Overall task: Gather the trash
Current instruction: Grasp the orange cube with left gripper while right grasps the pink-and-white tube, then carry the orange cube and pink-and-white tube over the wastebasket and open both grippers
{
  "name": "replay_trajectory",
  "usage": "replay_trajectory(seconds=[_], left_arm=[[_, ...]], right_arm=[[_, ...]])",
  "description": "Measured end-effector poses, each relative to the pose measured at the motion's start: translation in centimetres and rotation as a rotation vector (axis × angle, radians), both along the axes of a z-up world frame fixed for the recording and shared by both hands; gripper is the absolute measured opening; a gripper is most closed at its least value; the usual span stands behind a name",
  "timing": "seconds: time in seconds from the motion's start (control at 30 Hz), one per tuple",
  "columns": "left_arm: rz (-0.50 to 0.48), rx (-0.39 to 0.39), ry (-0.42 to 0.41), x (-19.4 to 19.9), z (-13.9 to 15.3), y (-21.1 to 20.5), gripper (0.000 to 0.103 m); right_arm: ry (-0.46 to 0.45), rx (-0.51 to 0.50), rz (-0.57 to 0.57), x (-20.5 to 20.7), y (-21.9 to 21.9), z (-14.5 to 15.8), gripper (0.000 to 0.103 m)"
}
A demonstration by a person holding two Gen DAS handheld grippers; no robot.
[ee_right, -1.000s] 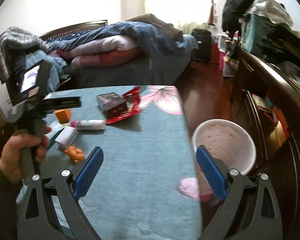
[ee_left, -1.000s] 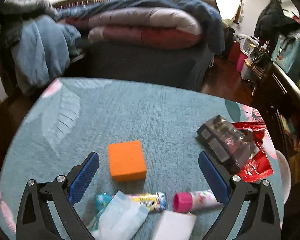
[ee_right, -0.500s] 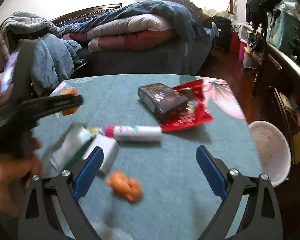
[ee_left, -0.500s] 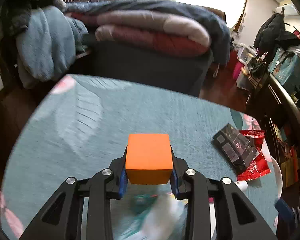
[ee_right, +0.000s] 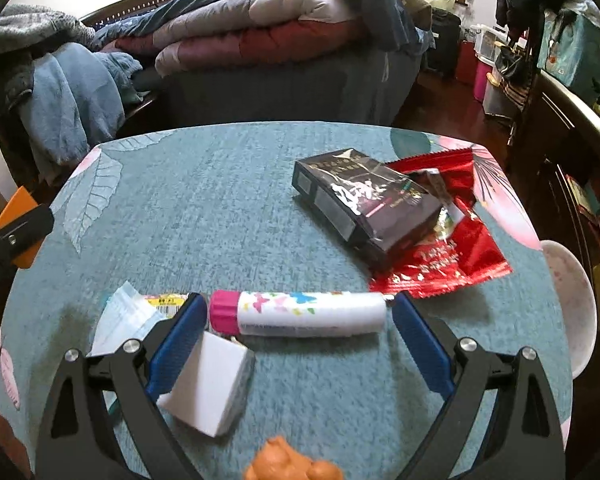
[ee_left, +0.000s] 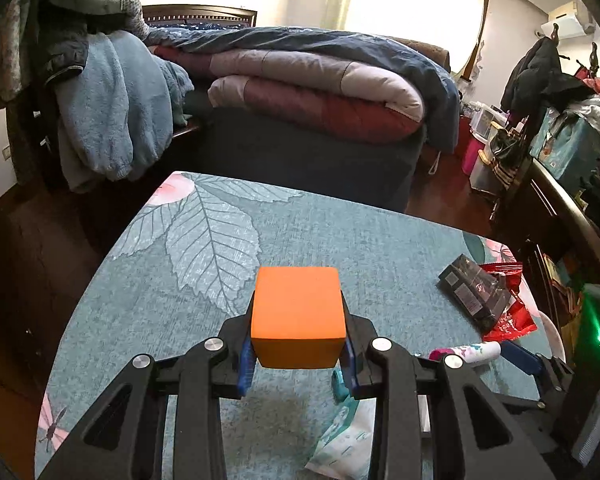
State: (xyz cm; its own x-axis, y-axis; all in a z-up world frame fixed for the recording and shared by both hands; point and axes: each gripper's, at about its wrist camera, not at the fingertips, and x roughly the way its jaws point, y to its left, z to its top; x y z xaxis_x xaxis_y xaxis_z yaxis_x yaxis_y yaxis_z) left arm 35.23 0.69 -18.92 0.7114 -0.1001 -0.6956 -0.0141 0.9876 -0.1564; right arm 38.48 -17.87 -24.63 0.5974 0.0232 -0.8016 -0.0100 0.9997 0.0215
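Note:
My left gripper is shut on an orange foam cube and holds it above the teal table cloth; the cube also shows at the left edge of the right wrist view. My right gripper is open, with its fingers on either side of a white tube with a pink cap lying on the table. A dark box lies on a red foil wrapper. A white block, a pale blue packet and an orange crumpled piece lie near the front.
A pinkish-white bin stands off the table's right edge. A bed with folded quilts is behind the table. Clothes hang on a chair at the left. Dark furniture with bags runs along the right.
My left gripper closed on the orange cube and lifted it off the table. My right gripper swung left from the bin side and came down around the pink-capped tube.

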Motion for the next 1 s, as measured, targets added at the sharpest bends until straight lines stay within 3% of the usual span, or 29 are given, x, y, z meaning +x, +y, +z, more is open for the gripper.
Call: replay_trajectory(seconds=[0.1,0.4,0.73,1.0], left_arm=[[0.001,-0.004,0.003,-0.1,-0.1,0.3,0.034],[0.027,0.008,-0.001,-1.2,0.1,1.0,0.034],[0.010,0.007,-0.061,-5.2,3.1,0.2,0.034],[-0.070,0.010,-0.103,-8.9,4.9,-3.8,0.034]], right_arm=[[0.005,0.003,0.005,0.1,0.1,-0.2,0.086],[-0.054,0.000,0.013,-2.2,-0.3,1.5,0.086],[-0.137,0.069,0.009,-9.4,-2.5,4.8,0.086],[-0.171,0.071,-0.004,-15.4,-4.7,5.8,0.086]])
